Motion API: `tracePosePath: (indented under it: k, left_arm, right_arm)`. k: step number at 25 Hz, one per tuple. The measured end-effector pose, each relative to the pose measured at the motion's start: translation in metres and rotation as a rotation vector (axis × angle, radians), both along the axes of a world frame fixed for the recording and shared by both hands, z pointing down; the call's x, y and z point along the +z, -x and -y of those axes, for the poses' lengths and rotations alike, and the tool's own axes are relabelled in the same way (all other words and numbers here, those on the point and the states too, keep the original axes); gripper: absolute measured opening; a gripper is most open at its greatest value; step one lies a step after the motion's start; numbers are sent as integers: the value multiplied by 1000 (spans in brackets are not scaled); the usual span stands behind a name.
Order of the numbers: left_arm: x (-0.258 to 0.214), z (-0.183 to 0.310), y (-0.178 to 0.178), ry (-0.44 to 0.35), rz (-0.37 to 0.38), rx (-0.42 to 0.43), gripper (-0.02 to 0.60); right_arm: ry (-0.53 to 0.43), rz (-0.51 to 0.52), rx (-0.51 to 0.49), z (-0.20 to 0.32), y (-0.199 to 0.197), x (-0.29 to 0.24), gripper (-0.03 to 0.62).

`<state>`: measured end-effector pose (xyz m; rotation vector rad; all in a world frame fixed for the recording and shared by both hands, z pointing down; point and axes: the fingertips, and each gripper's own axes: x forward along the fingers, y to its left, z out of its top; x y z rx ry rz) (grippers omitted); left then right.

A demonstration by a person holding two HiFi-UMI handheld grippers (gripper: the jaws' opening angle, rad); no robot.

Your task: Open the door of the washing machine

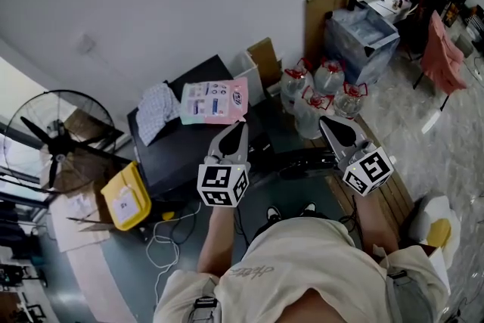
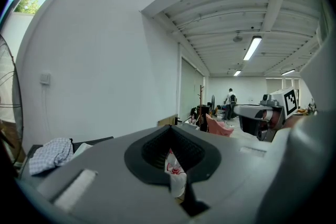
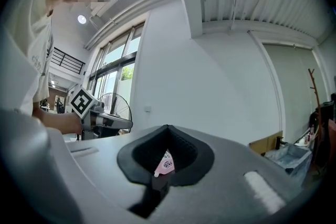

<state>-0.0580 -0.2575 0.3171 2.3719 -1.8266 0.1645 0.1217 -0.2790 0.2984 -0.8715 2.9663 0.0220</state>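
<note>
A dark boxy unit stands against the white wall; it may be the washing machine, and no door shows from above. On its top lie a checked cloth and a pink package. My left gripper hovers over the unit's right front corner, pointing at the wall, shut and empty. Beside it my right gripper is held level, shut too, with nothing in it. In the left gripper view the jaws of my left gripper meet at the tips. In the right gripper view my right gripper looks the same.
A standing fan and a yellow container are at the left, with cables on the floor. Several water jugs, a cardboard sheet and a blue bin crowd the right of the unit.
</note>
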Motion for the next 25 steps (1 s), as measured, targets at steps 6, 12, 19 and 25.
tracePosePath:
  k: [6, 12, 19, 25]
  left_arm:
    - [7, -4, 2, 15, -1, -1, 18]
    - [9, -5, -1, 18, -5, 20, 18]
    - [15, -10, 4, 25, -19, 36, 18]
    - [14, -13, 16, 13, -18, 37, 18]
  right_arm:
    - [16, 3, 4, -4, 0, 8, 0]
    - [32, -14, 5, -8, 2, 15, 1]
    - [23, -59, 14, -18, 8, 18, 0]
    - [32, -53, 24, -21, 16, 21, 1]
